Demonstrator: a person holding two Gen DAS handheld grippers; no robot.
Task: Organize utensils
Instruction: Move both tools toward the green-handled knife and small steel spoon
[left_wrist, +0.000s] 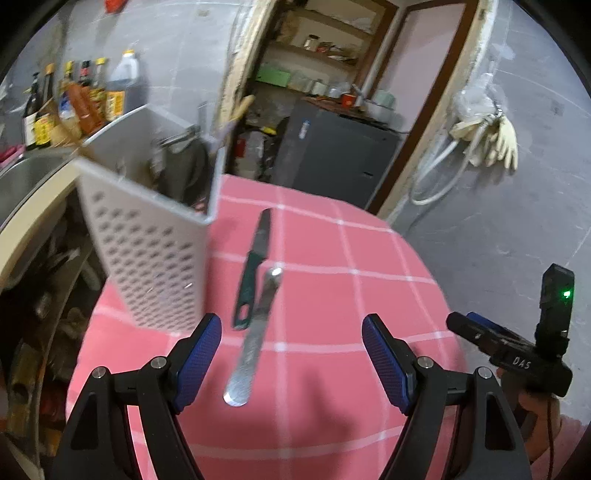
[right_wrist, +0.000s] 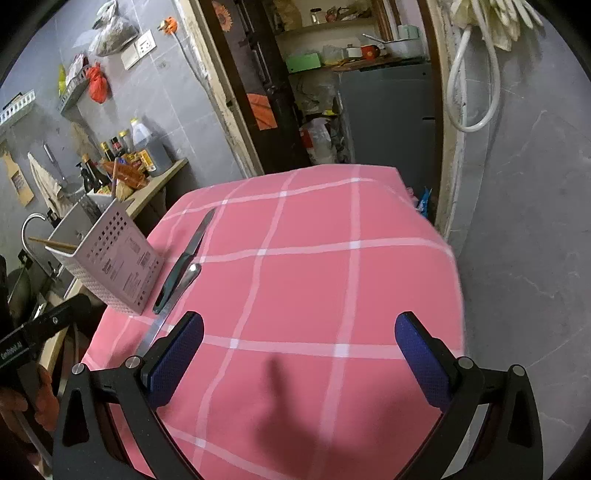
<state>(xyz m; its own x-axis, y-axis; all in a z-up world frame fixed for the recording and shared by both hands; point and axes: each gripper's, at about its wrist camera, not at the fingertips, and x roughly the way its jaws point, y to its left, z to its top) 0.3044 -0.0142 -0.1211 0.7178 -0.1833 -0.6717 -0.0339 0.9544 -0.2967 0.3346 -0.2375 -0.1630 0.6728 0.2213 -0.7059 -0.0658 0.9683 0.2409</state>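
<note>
Left gripper (left_wrist: 291, 354): its jaws are standing wide open and holding nothing, hanging above the handle end of the spoon (left_wrist: 255, 339).
Right gripper (right_wrist: 299, 354): its jaws are also gaping wide and empty, hovering over bare tablecloth (right_wrist: 332, 258), well apart from the utensils.
Utensils: the spoon and the knife (left_wrist: 255, 266) are lying side by side on the cloth, just beside the white holder (left_wrist: 147, 240); the spoon's bowl is touching or overlapping the knife's dark handle.
Holder: it is standing upright at the table's left edge, with chopsticks (right_wrist: 51, 243) and other utensils already sticking out.
Risk, double pick: because the two pieces are lying so close, closing jaws are likely catching both or nudging the knife aside.
Risk, slipping: the spoon's flat, thin handle is probably sliding out of the pads against soft cloth.
Risk, tipping: the holder is sitting near the edge, so a bump may be pushing it off.
In the way: the holder's tall wall is crowding the left finger (left_wrist: 199, 362).
Around: bottles (left_wrist: 70, 99) are lining the counter, and gloves (left_wrist: 495, 136) are hanging by the doorway.
</note>
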